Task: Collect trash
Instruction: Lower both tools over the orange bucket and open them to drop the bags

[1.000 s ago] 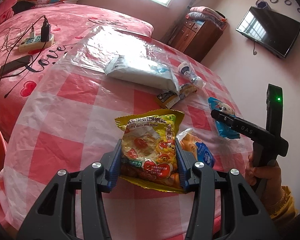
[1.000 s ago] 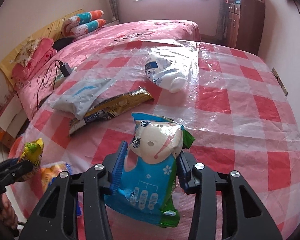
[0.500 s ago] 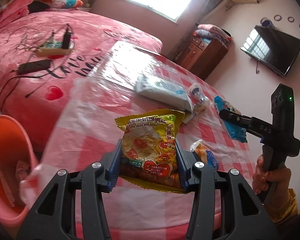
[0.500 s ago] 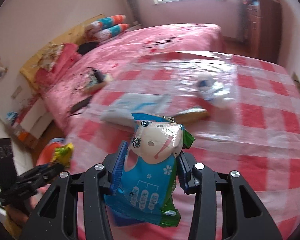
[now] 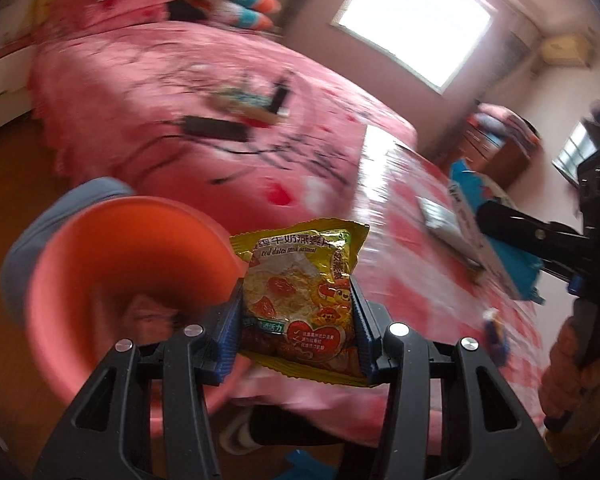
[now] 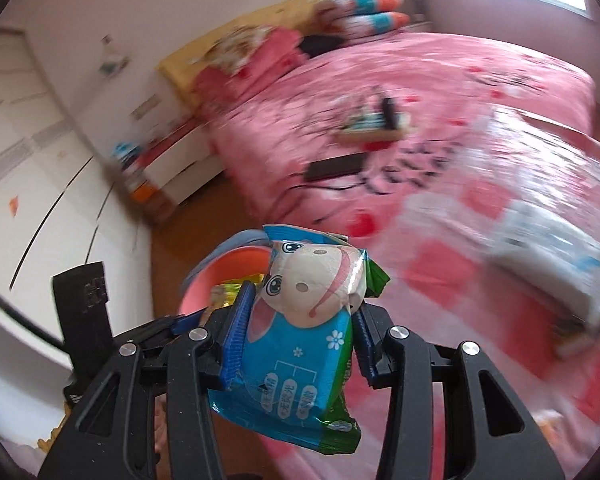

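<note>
My left gripper [image 5: 298, 312] is shut on a yellow oatmeal packet [image 5: 300, 300] and holds it beside the rim of an orange-pink bin [image 5: 112, 264] at the table's left edge. My right gripper [image 6: 298, 328] is shut on a blue packet with a cartoon cow [image 6: 300, 344]. It shows at the right of the left wrist view [image 5: 512, 264], above the table. In the right wrist view the bin [image 6: 236, 264] sits just behind the cow packet, with the left gripper [image 6: 196, 320] and yellow packet [image 6: 228, 292] at it.
A table with a pink checked cloth under clear plastic [image 5: 428, 264] holds a white pack [image 6: 552, 256] and a small blue-orange packet [image 5: 496, 332]. Behind is a pink bed [image 5: 220, 92] with a power strip [image 5: 252, 100] and a phone [image 5: 216, 128]. The view is blurred.
Both grippers swung left, away from the table's middle and toward the bin, each still holding its packet. The bin now fills the left of the left wrist view.
</note>
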A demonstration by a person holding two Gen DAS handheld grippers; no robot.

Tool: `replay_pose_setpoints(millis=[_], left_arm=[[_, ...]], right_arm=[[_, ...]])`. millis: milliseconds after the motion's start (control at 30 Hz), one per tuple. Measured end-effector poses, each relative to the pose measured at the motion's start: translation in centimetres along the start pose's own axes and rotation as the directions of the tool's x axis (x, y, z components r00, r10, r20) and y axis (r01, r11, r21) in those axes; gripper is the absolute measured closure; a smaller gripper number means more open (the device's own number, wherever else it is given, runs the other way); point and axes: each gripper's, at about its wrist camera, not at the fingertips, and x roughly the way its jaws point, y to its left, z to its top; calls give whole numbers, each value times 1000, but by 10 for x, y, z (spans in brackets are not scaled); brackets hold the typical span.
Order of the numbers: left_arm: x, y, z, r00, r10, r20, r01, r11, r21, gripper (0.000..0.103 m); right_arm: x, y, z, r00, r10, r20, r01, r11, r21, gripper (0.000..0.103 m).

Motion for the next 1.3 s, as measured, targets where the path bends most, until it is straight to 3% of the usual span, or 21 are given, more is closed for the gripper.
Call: replay_pose_setpoints(millis=[200, 233, 300, 400, 467, 733, 1033, 1200, 1300], left_arm=[[-7, 58, -1, 993, 116, 17, -114, 987, -110, 50], [-7, 64, -2, 990, 136, 18, -133, 984, -120, 37], [-8, 78, -2, 980, 198, 25, -192, 970, -148, 20], [-9, 90, -4, 970, 243, 26, -235, 956, -173, 18], [-10, 96, -5, 966, 256, 30, -247, 952, -181, 17], [-19, 80, -6, 962, 230, 151, -210, 968, -139, 16], [-24, 43, -8, 954, 155, 258, -135, 986, -95, 16], [-23, 14, -3, 958, 116, 264, -109, 993, -42, 16], [-19, -8, -1, 959, 147, 241, -157, 987, 22, 16]], right_arm=[[57, 59, 13, 997, 62, -37, -65, 993, -101, 53], [66, 64, 14, 998, 52, -43, -56, 992, -113, 48], [83, 69, 14, 996, 57, -61, -64, 992, -110, 27], [88, 61, 9, 997, 45, -60, -49, 997, -67, 15], [84, 51, 4, 998, 41, -52, -43, 998, -39, 14], [43, 18, -12, 998, -43, 41, 43, 999, -9, 11], [-8, -6, -37, 967, -130, 220, 143, 989, -43, 6], [-30, -19, -47, 951, -141, 273, 157, 987, -35, 5], [-43, -28, -51, 944, -143, 298, 157, 987, -23, 5]])
